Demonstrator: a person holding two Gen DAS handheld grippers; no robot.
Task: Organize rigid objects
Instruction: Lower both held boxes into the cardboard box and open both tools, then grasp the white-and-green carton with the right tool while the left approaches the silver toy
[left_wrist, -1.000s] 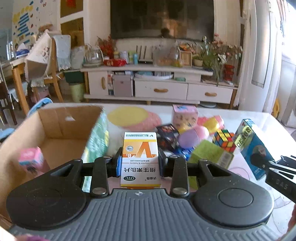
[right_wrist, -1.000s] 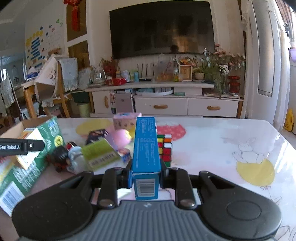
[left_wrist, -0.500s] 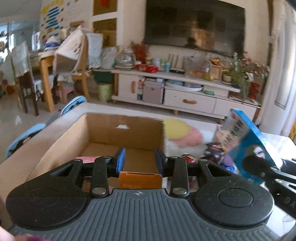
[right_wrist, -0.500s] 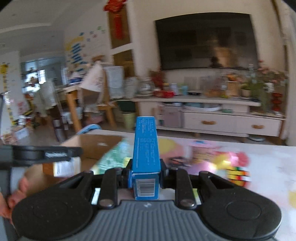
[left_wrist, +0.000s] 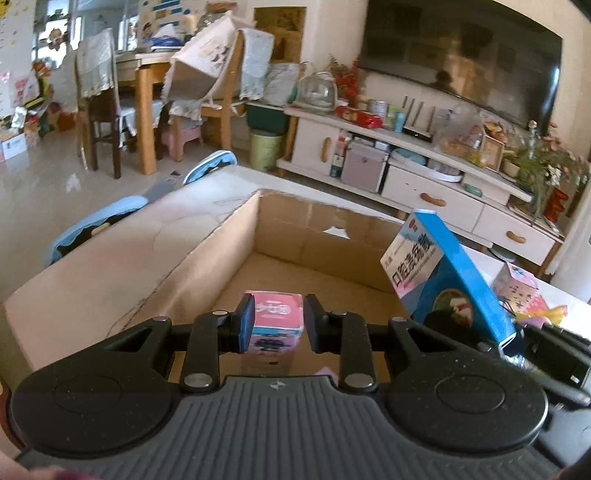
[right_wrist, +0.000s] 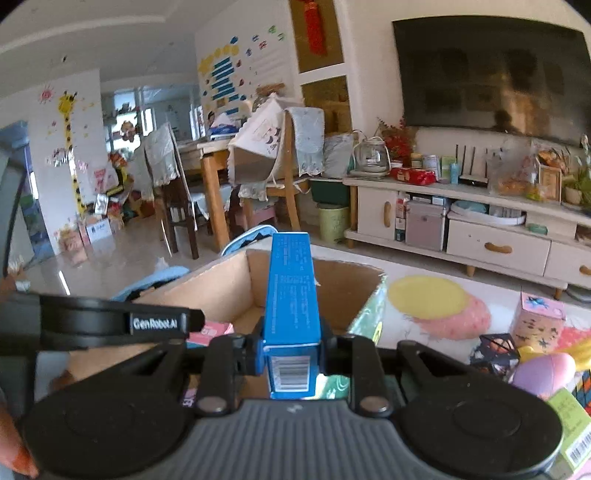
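My left gripper hangs over the open cardboard carton, fingers a box-width apart. The orange and white vitamin box it grips has tipped down, and only a dim strip shows under the pads. Past the fingers a pink box lies on the carton floor. My right gripper is shut on a tall blue box, held upright above the carton's near right corner. The left wrist view shows the blue box at the right, level with the carton's far wall. The pink box also shows beyond the left gripper's tip.
To the right of the carton the table holds a pink patterned carton, a dark cube, a purple egg and a green box. Blue chair backs stand along the table's left side. A TV cabinet runs along the far wall.
Both grippers swung left from the toy pile to above the carton. The vitamin box tipped down in the left grip. The blue box kept its pose in the right grip.
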